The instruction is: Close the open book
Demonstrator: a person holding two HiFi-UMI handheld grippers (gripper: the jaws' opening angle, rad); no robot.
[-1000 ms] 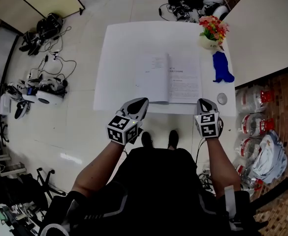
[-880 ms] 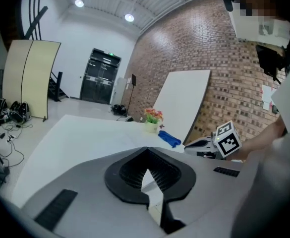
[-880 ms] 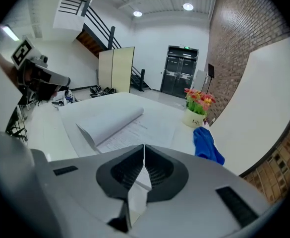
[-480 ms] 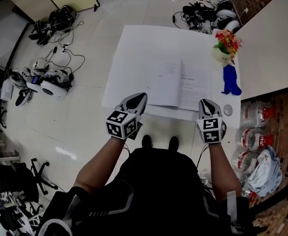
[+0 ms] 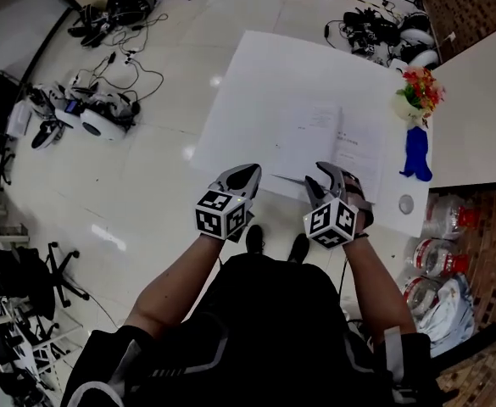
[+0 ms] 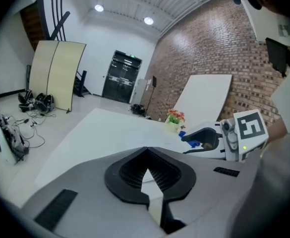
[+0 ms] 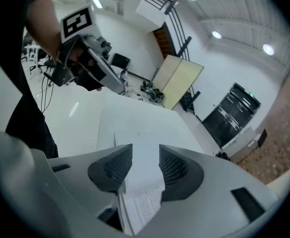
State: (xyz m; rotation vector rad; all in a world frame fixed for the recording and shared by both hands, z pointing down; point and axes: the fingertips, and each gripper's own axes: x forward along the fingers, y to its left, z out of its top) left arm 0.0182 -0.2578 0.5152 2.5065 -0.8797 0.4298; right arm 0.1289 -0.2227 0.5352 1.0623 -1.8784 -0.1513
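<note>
The open book (image 5: 328, 142) lies flat on the white table (image 5: 264, 83), near its front edge. My right gripper (image 5: 328, 177) is at the book's near edge, close to the spine. Its jaws are opening, and the book's printed page (image 7: 142, 202) shows in the gap between them, with neither pad pressing on it. The left gripper (image 5: 248, 175) hovers at the table's front edge, just left of the book, with its jaws shut on nothing (image 6: 145, 152). In the left gripper view the right gripper (image 6: 204, 138) appears to the right over the table.
A vase of flowers (image 5: 419, 91), a blue object (image 5: 416, 155) and a small round thing (image 5: 406, 203) stand along the table's right side. A second white table (image 5: 485, 100) lies further right. Water bottles (image 5: 438, 253) and cables with devices (image 5: 86, 117) lie on the floor.
The right gripper has swung left from the book's right corner toward its middle, rolled over and opened its jaws. The left gripper has shifted a little rightward toward the book.
</note>
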